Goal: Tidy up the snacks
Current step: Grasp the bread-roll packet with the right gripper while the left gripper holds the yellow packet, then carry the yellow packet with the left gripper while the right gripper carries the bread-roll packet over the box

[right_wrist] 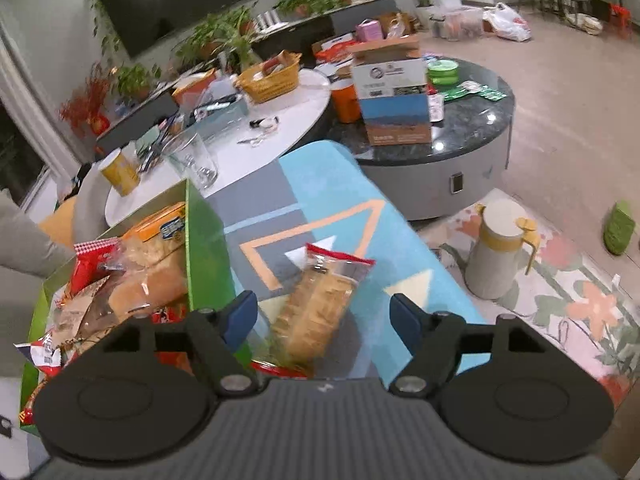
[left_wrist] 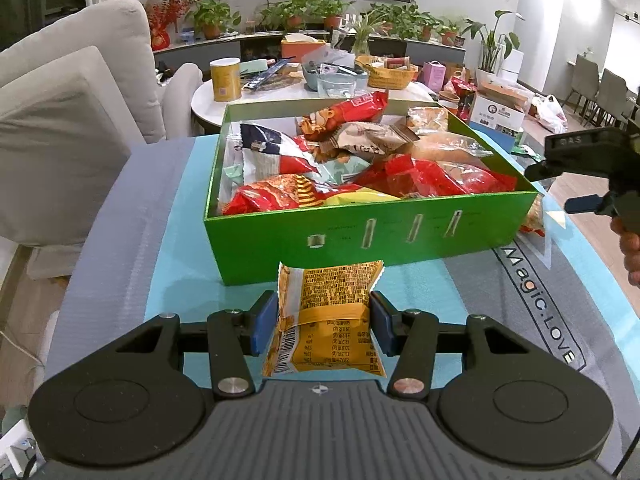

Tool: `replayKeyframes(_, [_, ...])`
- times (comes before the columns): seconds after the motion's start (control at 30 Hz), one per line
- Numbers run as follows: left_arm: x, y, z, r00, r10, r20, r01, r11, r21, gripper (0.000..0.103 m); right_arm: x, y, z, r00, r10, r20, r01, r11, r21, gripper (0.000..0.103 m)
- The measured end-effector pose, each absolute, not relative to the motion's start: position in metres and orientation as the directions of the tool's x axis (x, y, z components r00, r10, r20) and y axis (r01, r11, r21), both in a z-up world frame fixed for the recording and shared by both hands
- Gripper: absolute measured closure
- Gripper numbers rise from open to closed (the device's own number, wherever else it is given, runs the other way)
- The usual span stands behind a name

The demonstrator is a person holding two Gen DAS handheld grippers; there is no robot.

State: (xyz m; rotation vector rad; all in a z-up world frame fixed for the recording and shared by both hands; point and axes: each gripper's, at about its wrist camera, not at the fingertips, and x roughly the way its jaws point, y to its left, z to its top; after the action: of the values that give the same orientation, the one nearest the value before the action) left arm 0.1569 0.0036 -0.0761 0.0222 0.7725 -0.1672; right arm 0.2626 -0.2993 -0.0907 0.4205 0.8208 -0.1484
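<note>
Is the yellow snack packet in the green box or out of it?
Out: the yellow packet sits pinched in the left gripper, short of the green box.

Box (left_wrist: 372, 236): on the mat (left_wrist: 176, 272), centre of the left wrist view, filled with snack packets (left_wrist: 360, 160) heaped in it.
Packet (left_wrist: 326, 316): before the box's near wall, between the pads of the left gripper (left_wrist: 325, 322).
Biscuit pack (right_wrist: 316, 308): on the mat, just right of the box's side wall, between the wide-apart fingers of the right gripper (right_wrist: 324, 316), touching neither.
Round table (left_wrist: 208, 96): behind the box, bearing a canister (left_wrist: 225, 79) at left and a basket (left_wrist: 386, 72) at right.
Sofa (left_wrist: 68, 120): left of the mat.
Jug (right_wrist: 500, 248): on the floor, right of the mat.
</note>
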Motion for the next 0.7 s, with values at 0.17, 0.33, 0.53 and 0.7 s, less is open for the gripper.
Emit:
replayKeyframes(0.17, [0.162, 0.005, -0.077, 0.705, -0.134, -0.696, 0.149, 0.988, -0.039, 0.056, 0.28, -0.294, -0.103, 0.645, 0.047, -0.763, 0.288, 0.91, 0.299, 0.014])
replayKeyframes(0.33, [0.166, 0.006, -0.077, 0.709, -0.128, -0.694, 0.148, 0.989, -0.032, 0.056, 0.285, -0.297, -0.115, 0.63, 0.033, -0.776, 0.302, 0.91, 0.284, 0.026])
replayKeyframes(0.53, [0.165, 0.004, -0.077, 0.707, -0.139, -0.694, 0.152, 0.987, -0.043, 0.056, 0.271, -0.306, -0.112, 0.639, 0.075, -0.766, 0.246, 0.923, 0.295, 0.047])
replayKeyframes(0.7, [0.158, 0.003, -0.072, 0.71, -0.149, -0.688, 0.155, 0.987, -0.054, 0.056, 0.24, -0.315, -0.11, 0.646, 0.087, -0.758, 0.224, 0.928, 0.297, 0.047])
